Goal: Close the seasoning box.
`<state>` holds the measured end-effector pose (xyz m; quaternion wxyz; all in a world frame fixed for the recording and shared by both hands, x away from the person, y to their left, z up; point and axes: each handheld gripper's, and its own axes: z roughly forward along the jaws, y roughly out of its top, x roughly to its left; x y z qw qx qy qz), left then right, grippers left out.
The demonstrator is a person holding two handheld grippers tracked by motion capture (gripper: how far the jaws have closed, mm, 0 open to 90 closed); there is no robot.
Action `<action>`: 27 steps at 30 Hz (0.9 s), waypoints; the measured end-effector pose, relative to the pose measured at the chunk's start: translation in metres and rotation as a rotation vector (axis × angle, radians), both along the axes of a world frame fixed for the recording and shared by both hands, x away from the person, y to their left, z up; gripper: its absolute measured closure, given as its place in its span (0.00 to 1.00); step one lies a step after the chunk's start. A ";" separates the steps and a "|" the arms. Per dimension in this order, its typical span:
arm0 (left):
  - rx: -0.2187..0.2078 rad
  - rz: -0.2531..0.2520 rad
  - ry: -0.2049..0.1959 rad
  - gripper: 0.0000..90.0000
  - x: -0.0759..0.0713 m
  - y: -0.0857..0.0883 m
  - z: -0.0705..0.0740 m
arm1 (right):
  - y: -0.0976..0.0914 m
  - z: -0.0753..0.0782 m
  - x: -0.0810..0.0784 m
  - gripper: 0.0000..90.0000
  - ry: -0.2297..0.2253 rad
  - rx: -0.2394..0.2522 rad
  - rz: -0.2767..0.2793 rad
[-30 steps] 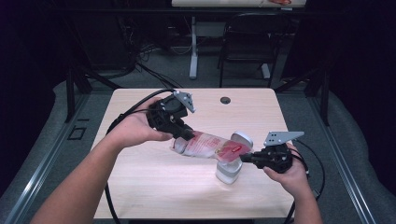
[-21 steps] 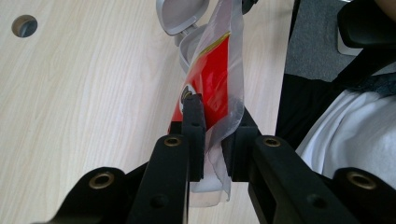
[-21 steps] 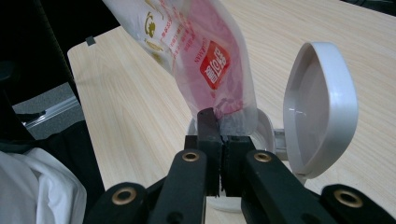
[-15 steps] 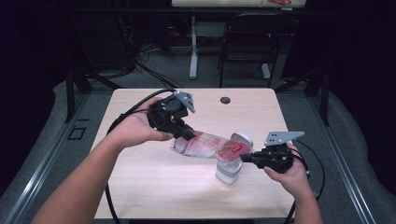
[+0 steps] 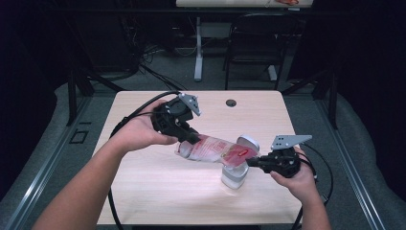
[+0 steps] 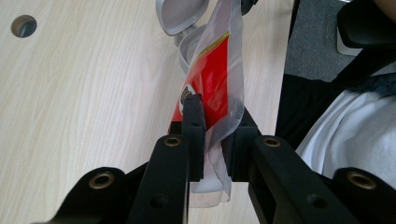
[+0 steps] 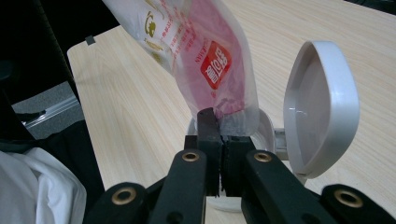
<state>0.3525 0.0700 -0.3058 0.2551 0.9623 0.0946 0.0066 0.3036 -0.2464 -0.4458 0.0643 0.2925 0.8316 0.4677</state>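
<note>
Both grippers are clamped on one clear plastic pouch with red print, slung between them above the table. Left gripper has its jaws nearly closed on one end of the pouch; in the left gripper view the film is pinched between the pads and the pouch runs straight out ahead of the jaws. Right gripper has its jaws closed tight on the pouch's other end, which rises up and forward from the pads. Just beyond and below the right jaws sits a small grey flip-lid bin, lid swung open and standing up to the right of the jaws.

My read of the step: getting the pouch's low end into the bin's mouth. To do it well: keep the right pinch firm, steer that end over the opening just ahead of the jaws, raise the left end so the pouch tips in, stay clear of the upright lid, don't nudge the bin.

Vs 1.0 s ago: pouch sits a touch lower over the bin, both grips unchanged, hands barely moved
</note>
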 end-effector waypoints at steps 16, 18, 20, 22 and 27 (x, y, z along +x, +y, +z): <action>0.001 -0.003 -0.004 0.90 0.000 0.000 0.001 | 0.000 0.000 0.000 0.99 0.002 0.004 0.001; 0.002 -0.004 -0.005 0.90 0.000 -0.001 0.001 | 0.000 0.000 0.000 0.99 0.001 0.002 0.002; 0.002 -0.008 -0.007 0.90 0.000 -0.001 0.001 | 0.000 0.000 0.000 0.99 0.002 0.004 0.000; -0.001 -0.008 -0.009 0.90 0.001 -0.001 0.001 | -0.001 0.000 0.000 0.99 0.002 0.004 0.000; -0.008 0.001 -0.001 0.90 0.000 -0.002 0.001 | -0.002 0.001 0.000 0.99 0.002 0.004 0.000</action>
